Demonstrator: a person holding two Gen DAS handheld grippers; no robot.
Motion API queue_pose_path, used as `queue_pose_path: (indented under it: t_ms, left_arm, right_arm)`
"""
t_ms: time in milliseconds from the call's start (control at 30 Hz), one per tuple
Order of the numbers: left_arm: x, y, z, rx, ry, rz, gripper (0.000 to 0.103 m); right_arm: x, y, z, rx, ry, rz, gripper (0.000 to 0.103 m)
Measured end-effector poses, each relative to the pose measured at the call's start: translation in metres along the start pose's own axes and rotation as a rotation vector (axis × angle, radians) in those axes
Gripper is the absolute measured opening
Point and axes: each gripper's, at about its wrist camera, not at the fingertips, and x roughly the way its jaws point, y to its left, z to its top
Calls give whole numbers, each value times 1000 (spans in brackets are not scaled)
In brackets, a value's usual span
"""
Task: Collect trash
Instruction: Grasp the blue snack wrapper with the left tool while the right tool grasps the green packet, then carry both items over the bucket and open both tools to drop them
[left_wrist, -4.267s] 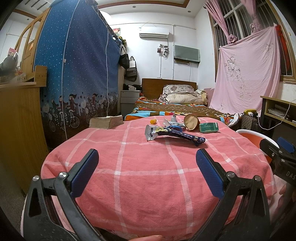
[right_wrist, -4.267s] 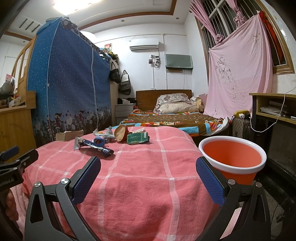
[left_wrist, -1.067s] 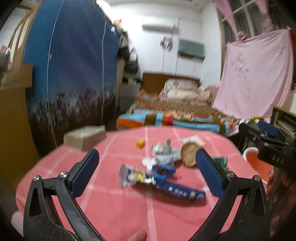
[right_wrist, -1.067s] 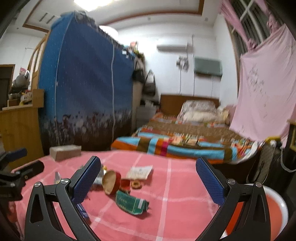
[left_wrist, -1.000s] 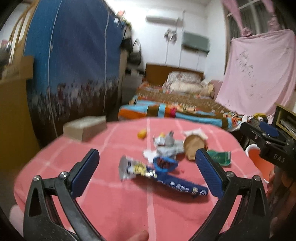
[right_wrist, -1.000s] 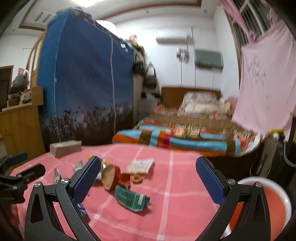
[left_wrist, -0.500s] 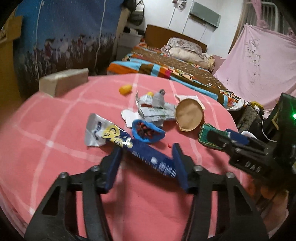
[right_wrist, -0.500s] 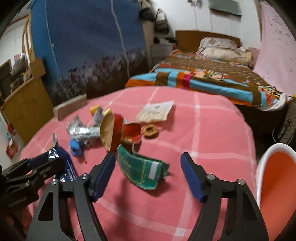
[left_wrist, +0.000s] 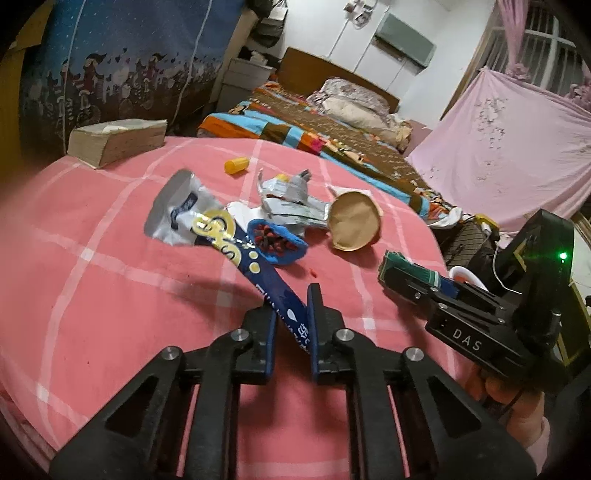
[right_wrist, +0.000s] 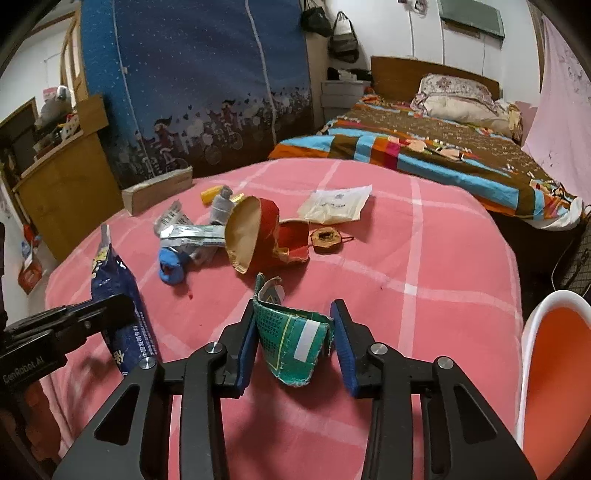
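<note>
Trash sits mid-table on the pink cloth (right_wrist: 424, 236). We have the left gripper (left_wrist: 290, 325) clamped on the blue wrapper (left_wrist: 258, 273) tail; the right gripper (right_wrist: 293, 332), jaws just closing, brackets the green packet (right_wrist: 291, 336). Both are light, crinkly, slippery: pinch the flat ends. Bin (right_wrist: 554, 369) at 3 o'clock.

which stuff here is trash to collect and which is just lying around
For the job:
blue wrapper
green packet
foil wrapper
red paper cup
orange bin

Lying about:
book
bed
pink sheet
</note>
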Motion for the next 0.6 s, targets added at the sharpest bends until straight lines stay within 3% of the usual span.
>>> queue_pose_path:
  t_ms: [133,333,600]
  left_arm:
    - [-11,-9,0,50,-56,-20,0]
    - [-20,-39,9,169,-159,-51,0]
    - [-18,-105,33,355,-269,-183,0]
  right_arm:
    - [-15,-3,-4,22,-69,14,35]
    - [-50,-14,-6,71,-258,25,36]
    - [-107,-43,-13,119,-529,-136,36]
